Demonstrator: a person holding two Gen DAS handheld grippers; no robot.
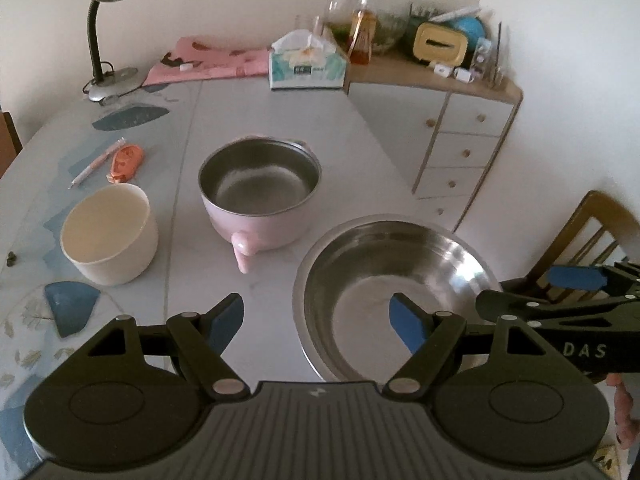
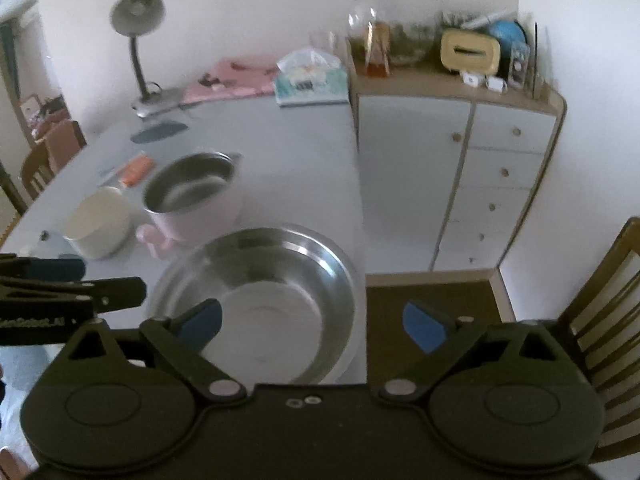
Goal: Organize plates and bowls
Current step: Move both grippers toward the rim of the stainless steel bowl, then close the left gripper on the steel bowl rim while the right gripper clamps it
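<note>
A wide steel bowl (image 1: 396, 292) (image 2: 260, 300) sits at the table's near right corner. Behind it stands a pink pot (image 1: 260, 192) (image 2: 192, 196) with a steel inside and a stubby handle. A cream bowl (image 1: 108, 232) (image 2: 98, 228) is to its left. My left gripper (image 1: 318, 314) is open above the steel bowl's left rim, touching nothing. My right gripper (image 2: 312, 318) is open over the bowl's right rim, its right finger past the table edge. Neither holds anything.
A desk lamp (image 1: 108, 32), pink cloth (image 1: 216, 62) and tissue box (image 1: 306, 64) line the table's far end. A pen (image 1: 96, 162) and an orange item (image 1: 126, 160) lie left. A drawer cabinet (image 1: 460, 148) stands right, a wooden chair (image 2: 600, 320) nearer.
</note>
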